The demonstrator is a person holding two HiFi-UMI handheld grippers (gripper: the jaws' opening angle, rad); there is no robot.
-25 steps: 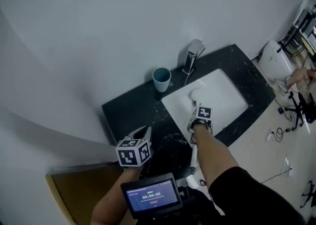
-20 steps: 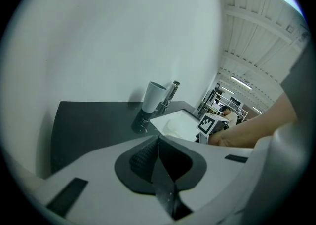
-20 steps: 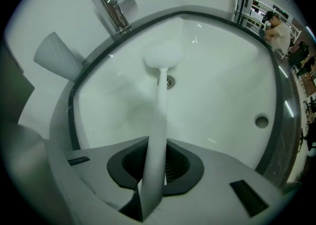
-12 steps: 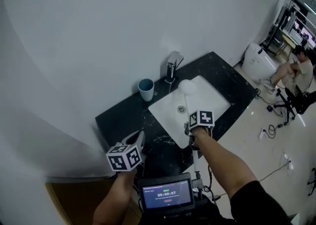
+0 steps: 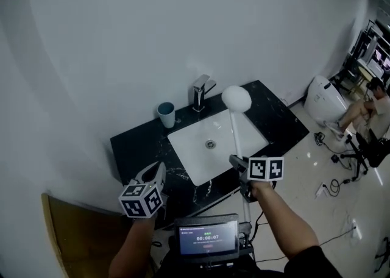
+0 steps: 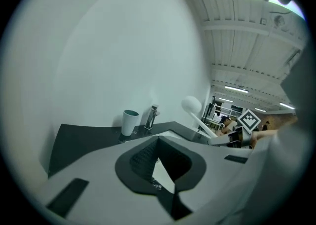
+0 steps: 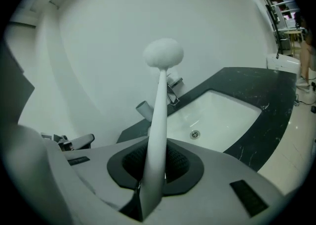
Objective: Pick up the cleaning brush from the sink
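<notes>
- Now the cleaning brush (image 5: 235,125) is out of the sink (image 5: 189,144). Your right gripper (image 5: 239,162) pinches the white handle low down between its pads. The round head stands up and ahead of the jaws, tilted away from you.
- The grip sits near the handle's lower end, so most of the brush hangs out past the pads, and I judge it could pivot there. Keep the squeeze firm and the wrist quiet, and raise it smoothly rather than flicking it.
- Watch the faucet (image 5: 200,91), which stands ahead of the jaws and to their left, near the brush head; don't let the head swing into it.
- The basin lies ahead of and below your right gripper, apart from the brush. The cup (image 5: 165,114) stands on the countertop (image 5: 135,147), further left than the faucet.
- Your left gripper (image 5: 157,172) hangs well to the left of the right one, its jaws meeting at the tips on nothing. Leave it there, out of the brush's way.
- A second ago your right gripper was down at the basin with the brush head lying in the bowl. Now gripper and brush are both raised, and the head is clear of the sink. The left gripper was idle then and remains so.
</notes>
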